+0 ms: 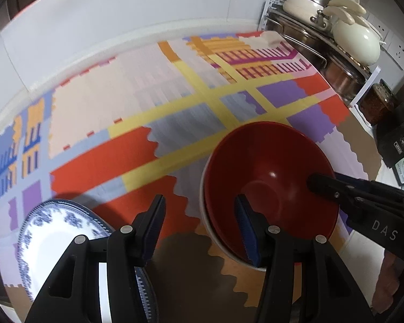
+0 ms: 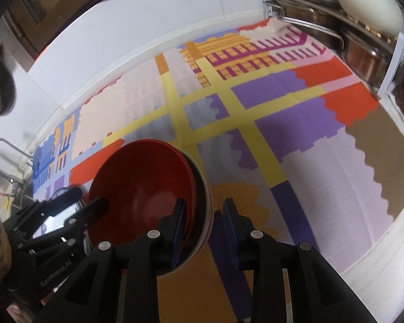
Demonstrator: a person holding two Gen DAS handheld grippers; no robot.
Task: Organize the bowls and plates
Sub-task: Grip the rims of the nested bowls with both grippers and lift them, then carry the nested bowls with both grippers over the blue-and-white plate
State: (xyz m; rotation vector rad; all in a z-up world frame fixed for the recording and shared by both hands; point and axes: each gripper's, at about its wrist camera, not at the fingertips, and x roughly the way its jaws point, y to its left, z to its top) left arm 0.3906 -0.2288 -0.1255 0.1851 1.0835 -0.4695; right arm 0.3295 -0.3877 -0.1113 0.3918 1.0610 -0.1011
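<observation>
A red bowl sits nested in a white bowl on the colourful mat. My left gripper is open; its right finger overlaps the stack's left rim and nothing is pressed. My right gripper is open, astride the stack's right rim: one pad inside the red bowl, the other outside, with a gap on both sides. One of its fingers reaches into the bowl in the left wrist view. A blue-and-white plate lies left of the bowls, partly hidden by the left gripper.
The patterned mat covers the counter up to a white wall. At the back right stands a rack of steel pots and cream lidded pans. A jar and a black box stand beside it.
</observation>
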